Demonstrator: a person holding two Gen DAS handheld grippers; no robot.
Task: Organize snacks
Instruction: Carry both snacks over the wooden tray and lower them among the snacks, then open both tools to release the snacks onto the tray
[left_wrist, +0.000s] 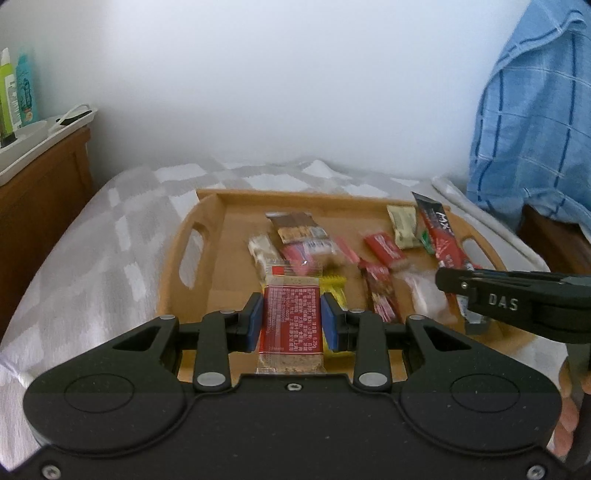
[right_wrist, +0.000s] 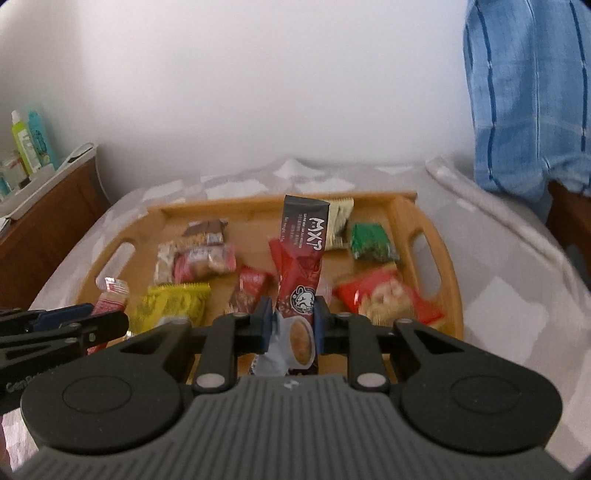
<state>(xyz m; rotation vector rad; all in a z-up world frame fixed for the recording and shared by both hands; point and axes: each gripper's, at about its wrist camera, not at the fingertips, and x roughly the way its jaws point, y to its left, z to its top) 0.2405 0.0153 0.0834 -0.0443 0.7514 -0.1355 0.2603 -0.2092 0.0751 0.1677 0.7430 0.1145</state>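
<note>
From the left wrist view, the left gripper (left_wrist: 291, 317) was pinching a red-labelled biscuit bar (left_wrist: 290, 321) across its middle, blue pads (left_wrist: 255, 317) pressed on either long edge, the bar pointing to twelve o'clock over the near rim of the wooden tray (left_wrist: 207, 229). The right gripper (left_wrist: 465, 291) came in at three o'clock, side on. To do this step well, the judgement was that both packets ought to be carried clear of the loose pile before release, since a low pass could drag the yellow packet (left_wrist: 334, 288) or the red wrappers beside it. In the right wrist view, the right gripper (right_wrist: 293, 325) was clamped on the lower part of a tall coffee stick sachet (right_wrist: 301, 258), which stood nearly upright toward twelve o'clock; such a thin sachet would probably flop if gripped lower. A green packet (right_wrist: 371, 242) lay at one o'clock on the tray, a red snack bag (right_wrist: 388, 299) at two, and the left gripper (right_wrist: 74, 325) showed at nine. The tray sat on a grey-and-white checked bedspread (right_wrist: 509, 302), soft and liable to tip things. A white wall rose behind, with bottles on a wooden cabinet (right_wrist: 48, 225) at ten o'clock and a blue checked cloth (right_wrist: 524, 99) hanging at one o'clock.
</note>
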